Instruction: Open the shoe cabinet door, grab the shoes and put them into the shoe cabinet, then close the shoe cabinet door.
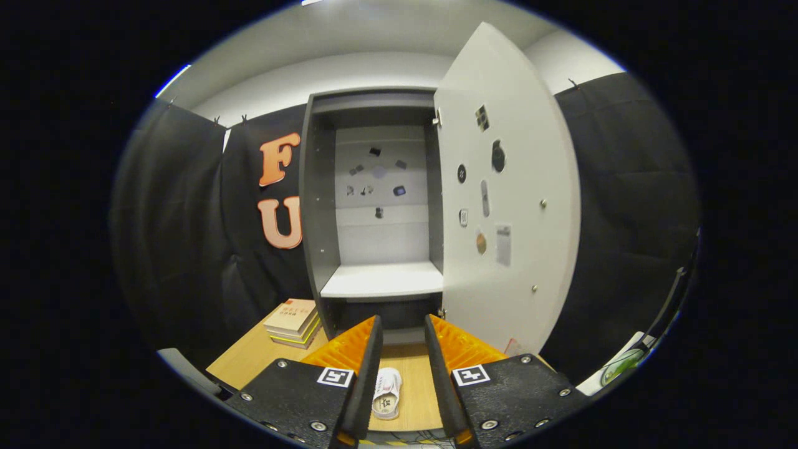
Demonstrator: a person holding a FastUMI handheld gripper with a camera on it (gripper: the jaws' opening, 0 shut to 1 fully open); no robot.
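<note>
Claw [403, 330] hung above the table [249, 358], fingers apart with a clear gap between them, gripping nothing. One white shoe [387, 393] lay on the table down in that gap, near the finger bases, sole side partly showing, untouched by either finger. Just beyond the fingertips stood the shoe cabinet [318, 206], grey frame, upright on the table. Cabinet door [508, 193] was swung wide open to the right, hinged at the cabinet's right side, its inner face carrying several small stickers and a paper label. Inside, a white shelf [381, 280] sat bare, with a dark lower compartment under it; back panel had a few small stickers too. Stack of books [292, 322] lay on the table just left of the cabinet's base. Black cloth wall [181, 218] hung behind and to both sides.
</note>
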